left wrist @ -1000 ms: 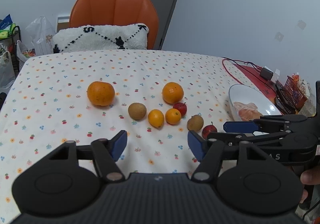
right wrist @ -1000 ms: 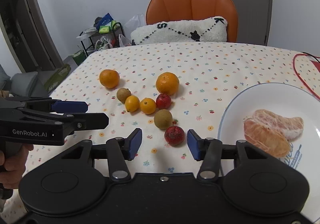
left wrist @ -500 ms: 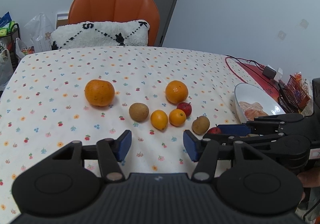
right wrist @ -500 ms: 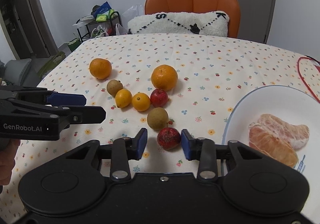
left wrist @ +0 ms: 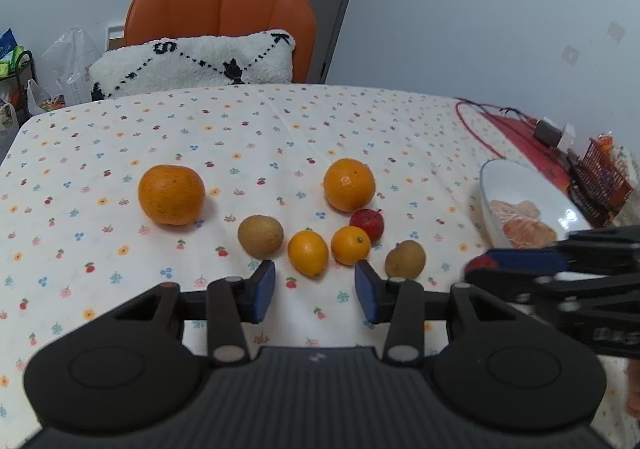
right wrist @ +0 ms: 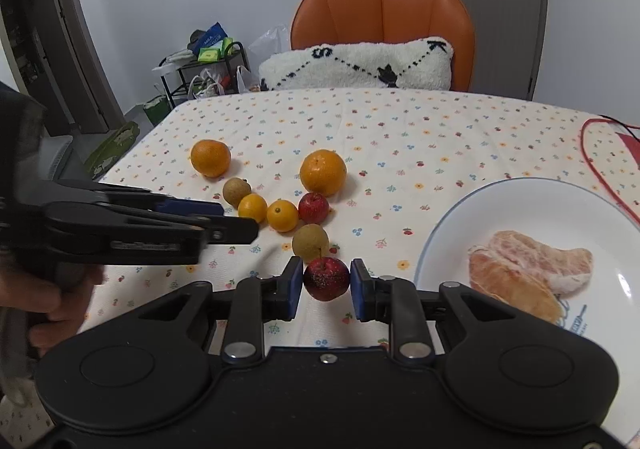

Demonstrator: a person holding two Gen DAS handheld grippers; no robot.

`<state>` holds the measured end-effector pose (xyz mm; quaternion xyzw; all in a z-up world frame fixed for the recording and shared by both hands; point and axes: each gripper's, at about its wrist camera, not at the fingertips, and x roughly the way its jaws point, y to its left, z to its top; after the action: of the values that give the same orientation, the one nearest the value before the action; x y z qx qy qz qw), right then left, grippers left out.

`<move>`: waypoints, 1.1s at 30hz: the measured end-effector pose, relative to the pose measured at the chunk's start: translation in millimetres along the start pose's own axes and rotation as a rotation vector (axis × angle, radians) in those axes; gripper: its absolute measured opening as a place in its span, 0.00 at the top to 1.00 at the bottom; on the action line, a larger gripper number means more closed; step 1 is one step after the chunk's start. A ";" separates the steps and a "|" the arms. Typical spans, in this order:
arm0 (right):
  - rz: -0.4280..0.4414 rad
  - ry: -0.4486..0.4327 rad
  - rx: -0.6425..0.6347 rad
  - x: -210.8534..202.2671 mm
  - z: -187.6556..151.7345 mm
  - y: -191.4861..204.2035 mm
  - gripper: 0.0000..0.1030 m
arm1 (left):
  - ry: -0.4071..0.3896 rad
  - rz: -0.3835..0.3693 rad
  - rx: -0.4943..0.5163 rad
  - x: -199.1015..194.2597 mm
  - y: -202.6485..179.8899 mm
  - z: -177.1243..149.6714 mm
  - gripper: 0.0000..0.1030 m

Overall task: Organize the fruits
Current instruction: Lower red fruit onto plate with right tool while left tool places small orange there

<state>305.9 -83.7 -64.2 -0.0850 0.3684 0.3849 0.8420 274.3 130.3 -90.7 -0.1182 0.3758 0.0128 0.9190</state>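
Observation:
Fruits lie on the flowered tablecloth: two big oranges [left wrist: 171,194] [left wrist: 349,185], two brown kiwis [left wrist: 260,236] [left wrist: 405,259], two small oranges [left wrist: 308,253] [left wrist: 351,245] and a small red apple [left wrist: 367,223]. My right gripper [right wrist: 326,283] is shut on another small red apple [right wrist: 326,277], its blue pads touching both sides, just left of the white plate [right wrist: 500,209]. My left gripper [left wrist: 315,291] is open and empty, just before the small oranges.
The plate holds peeled citrus segments [right wrist: 528,273]. An orange chair [left wrist: 220,17] with a white cushion [left wrist: 192,63] stands at the table's far edge. Red cables [left wrist: 480,129] and a small basket [left wrist: 600,177] lie at the right.
My right gripper moved forward and shut on the near red apple. My left gripper moved forward toward the small oranges and narrowed somewhat.

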 end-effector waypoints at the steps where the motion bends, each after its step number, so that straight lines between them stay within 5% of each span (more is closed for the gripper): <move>1: 0.000 -0.006 0.004 -2.9 0.1 -1.3 0.77 | 0.001 0.003 -0.001 1.9 -0.2 0.4 0.61; 6: -0.014 -0.034 0.019 -17.6 -2.8 -9.3 0.77 | -0.008 0.025 0.006 7.8 -3.9 4.3 0.61; 10: -0.031 -0.058 0.055 -31.0 -5.9 -20.7 0.77 | -0.017 0.037 -0.005 11.0 -5.0 4.9 0.80; 33: -0.176 -0.097 0.190 -78.0 -54.2 -90.4 0.76 | -0.078 -0.064 0.091 -24.4 -86.6 0.3 0.80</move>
<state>306.4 -214.7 -62.1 -0.0182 0.3533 0.2767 0.8935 266.8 47.8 -55.6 -0.0876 0.3361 -0.0292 0.9373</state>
